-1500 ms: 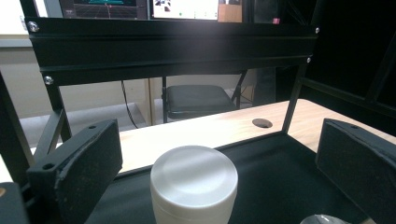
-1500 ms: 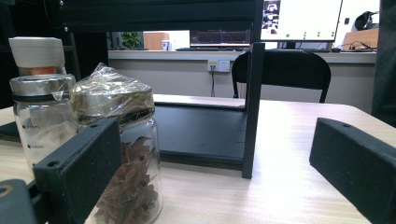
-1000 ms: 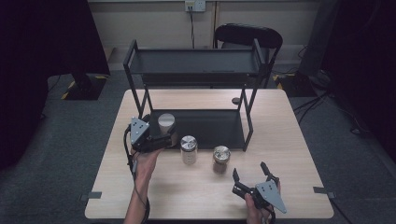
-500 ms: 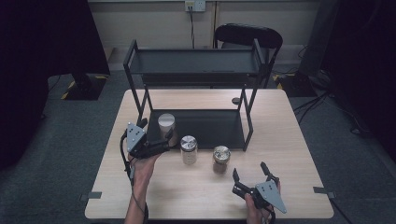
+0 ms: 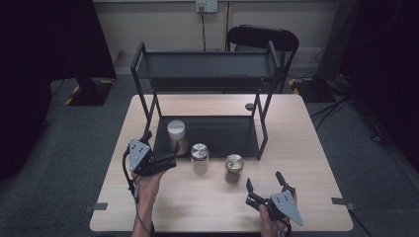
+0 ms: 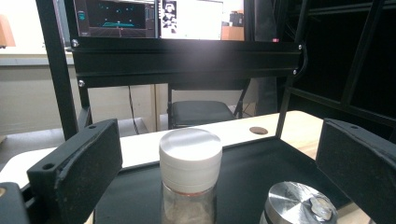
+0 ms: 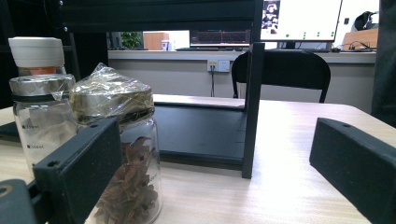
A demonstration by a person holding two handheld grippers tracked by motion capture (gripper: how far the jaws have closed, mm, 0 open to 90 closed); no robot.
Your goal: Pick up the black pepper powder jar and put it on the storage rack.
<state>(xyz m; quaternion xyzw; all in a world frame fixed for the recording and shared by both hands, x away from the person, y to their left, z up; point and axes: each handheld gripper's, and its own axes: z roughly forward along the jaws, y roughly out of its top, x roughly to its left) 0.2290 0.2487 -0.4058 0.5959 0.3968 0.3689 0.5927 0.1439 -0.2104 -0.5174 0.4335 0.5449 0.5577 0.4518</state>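
Three jars (image 5: 200,158) — apparently one (image 5: 177,134) on the shelf (image 5: 232,136).

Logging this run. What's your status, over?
Left gripper open, fingers either side of white-lidded jar. Right gripper open, idle. Silver-lidded jar close beside it.

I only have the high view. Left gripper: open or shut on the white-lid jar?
Observer: Open. In the left gripper view the left gripper has its jaws spread wide, with the white-lid jar centred between them, untouched.
Operator: What's in the gold-lid jar?
Observer: The right gripper view shows dried brown star-shaped pieces in the gold-lid jar, with clear wrap over its lid.
Operator: Right gripper?
Observer: The right gripper is open, holding nothing.
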